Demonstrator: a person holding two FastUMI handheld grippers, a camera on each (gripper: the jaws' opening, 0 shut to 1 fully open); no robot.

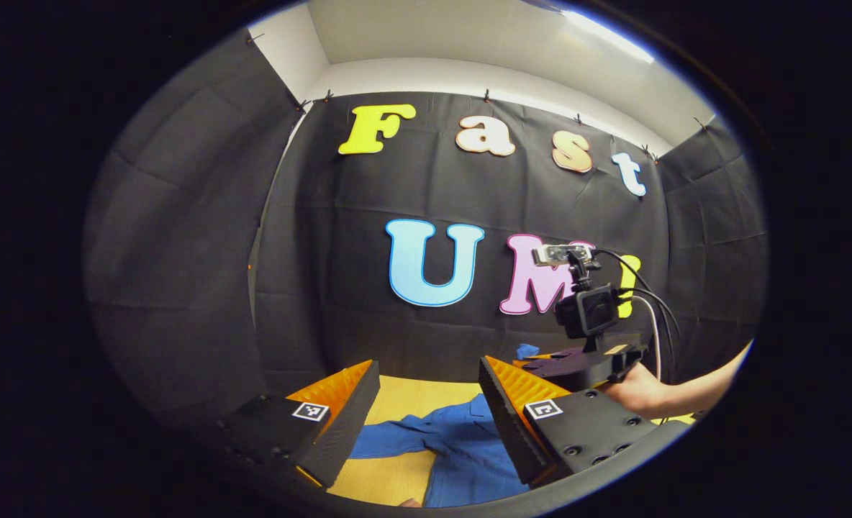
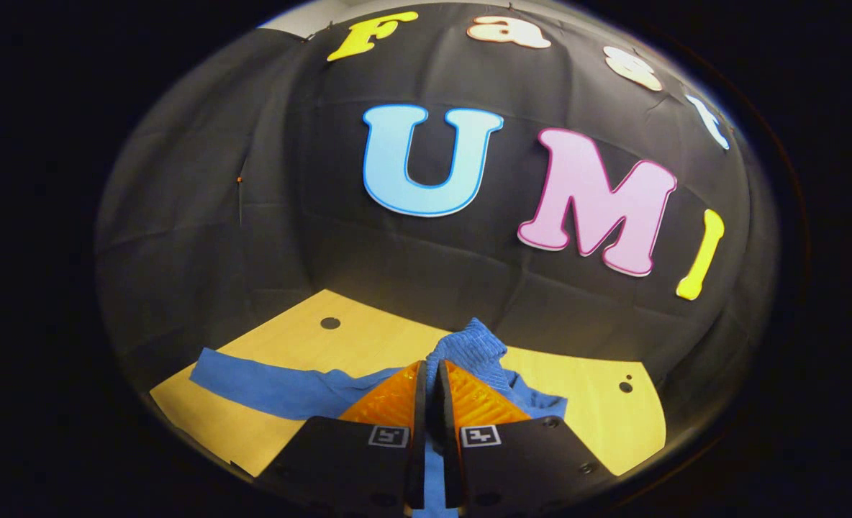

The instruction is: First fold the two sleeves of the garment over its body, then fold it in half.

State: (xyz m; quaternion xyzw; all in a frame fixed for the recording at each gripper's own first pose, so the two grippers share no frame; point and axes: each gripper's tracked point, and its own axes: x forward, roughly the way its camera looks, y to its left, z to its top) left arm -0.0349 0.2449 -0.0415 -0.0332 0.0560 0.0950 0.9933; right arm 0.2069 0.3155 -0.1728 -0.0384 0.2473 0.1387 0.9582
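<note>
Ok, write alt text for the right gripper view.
The right gripper is closed on a raised fold of the blue fabric garment, above the light wooden table. One long blue sleeve lies stretched flat across the table.

Recording booth: black cloth walls (image 1: 181, 237) around a wooden table (image 2: 368, 338).

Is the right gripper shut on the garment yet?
Shut on it: the right gripper has its fingers nearly together, with a bunch of the blue garment pinched between them.
</note>
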